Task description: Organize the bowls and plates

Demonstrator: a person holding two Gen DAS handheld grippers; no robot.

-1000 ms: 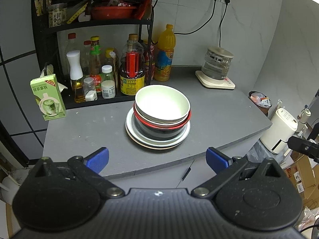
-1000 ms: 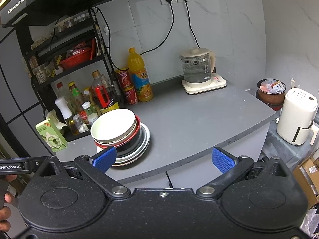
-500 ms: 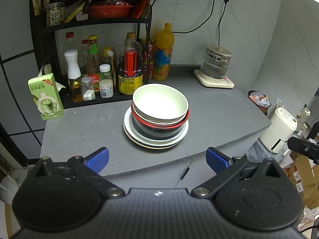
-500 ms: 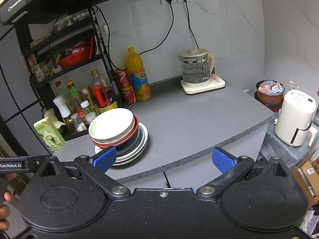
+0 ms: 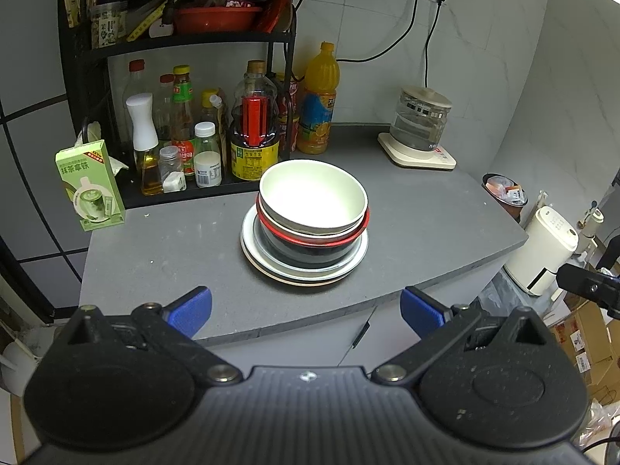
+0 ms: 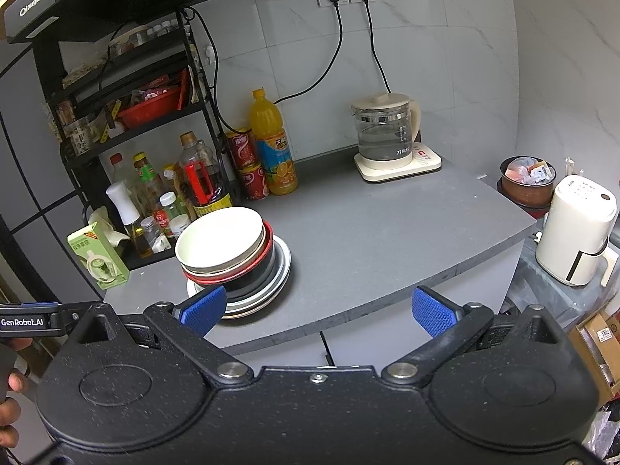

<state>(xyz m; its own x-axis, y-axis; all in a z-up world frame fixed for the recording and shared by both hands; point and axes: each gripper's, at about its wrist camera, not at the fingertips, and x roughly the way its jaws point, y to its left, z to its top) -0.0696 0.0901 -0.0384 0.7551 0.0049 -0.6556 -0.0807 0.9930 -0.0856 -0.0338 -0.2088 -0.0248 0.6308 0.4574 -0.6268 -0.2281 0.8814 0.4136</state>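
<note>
The left gripper [image 5: 306, 310] is held wide apart, with its blue pads [image 5: 192, 310] far from each other. Nothing is held between them and nothing is touched. It is kept in the air just in front of the grey counter [image 5: 426, 232].

The right gripper [image 6: 317, 310] is spread wide too, and nothing is gripped by it. Its left blue pad [image 6: 205, 308] is seen in front of the stack of dishes, but whether it touches them cannot be told.

The dishes are piled in one stack near the front of the counter. A white bowl [image 5: 313, 201] is set on top. Under it a bowl with a red rim [image 5: 310, 234] is seen, and its lower part is black. At the bottom, plates [image 5: 306, 271] are laid flat.

Behind the stack, bottles are lined up on a black rack [image 5: 178, 42]. A green box [image 5: 91, 190] is stood at the left. A glass kettle [image 5: 420, 124] is placed at the back right, well apart from the stack.
</note>
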